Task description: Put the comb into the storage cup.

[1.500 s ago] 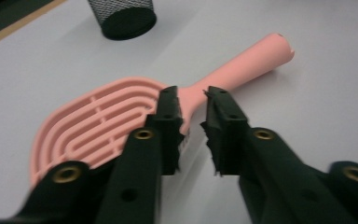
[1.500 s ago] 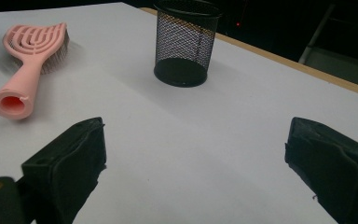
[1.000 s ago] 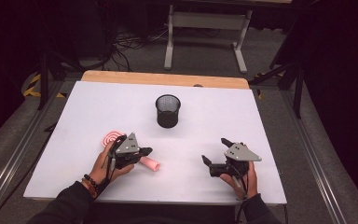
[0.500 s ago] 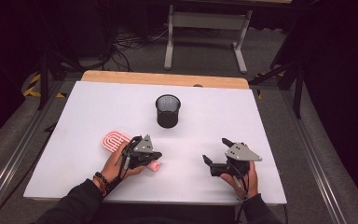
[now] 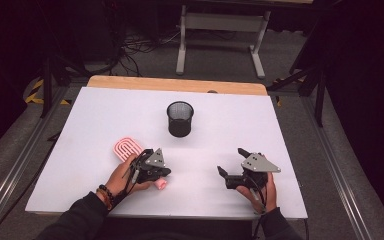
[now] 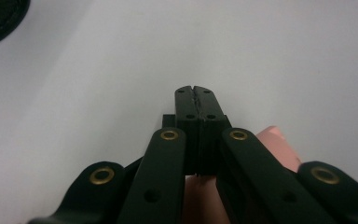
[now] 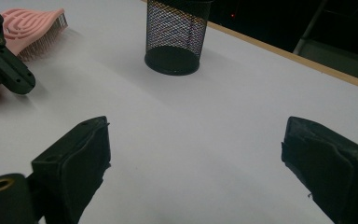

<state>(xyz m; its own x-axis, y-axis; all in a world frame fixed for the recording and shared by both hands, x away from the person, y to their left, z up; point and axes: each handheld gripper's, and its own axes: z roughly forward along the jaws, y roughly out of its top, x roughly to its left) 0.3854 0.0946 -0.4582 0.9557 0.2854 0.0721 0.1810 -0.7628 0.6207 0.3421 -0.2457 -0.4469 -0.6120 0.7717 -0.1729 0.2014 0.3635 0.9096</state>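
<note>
white tabletop [image 5: 105,120] under my two grippers, dark floor around it, a wooden strip along its far edge. nearest to me, my left gripper [image 5: 164,172] is clenched, jaws pressed flat together with nothing between them; in the left gripper view the closed tips [image 6: 196,100] lie above bare table, and the pink brush handle [image 6: 279,149] lies under and to the right of the linkage. from the high view the handle's end [image 5: 159,184] pokes out just below this gripper. my right gripper [image 5: 232,167] is released, jaws wide apart over empty table, well apart from the brush.

compared with a second ago, my left hand has slid right and toward me along the brush: then it sat over the brush head, and now the ribbed pink head [image 5: 128,148] is uncovered behind it. my right hand has not shifted, and the cup has stayed put.

count: one pink brush, one black mesh cup [image 5: 180,118] farther back near the table's middle, two grippers.
</note>
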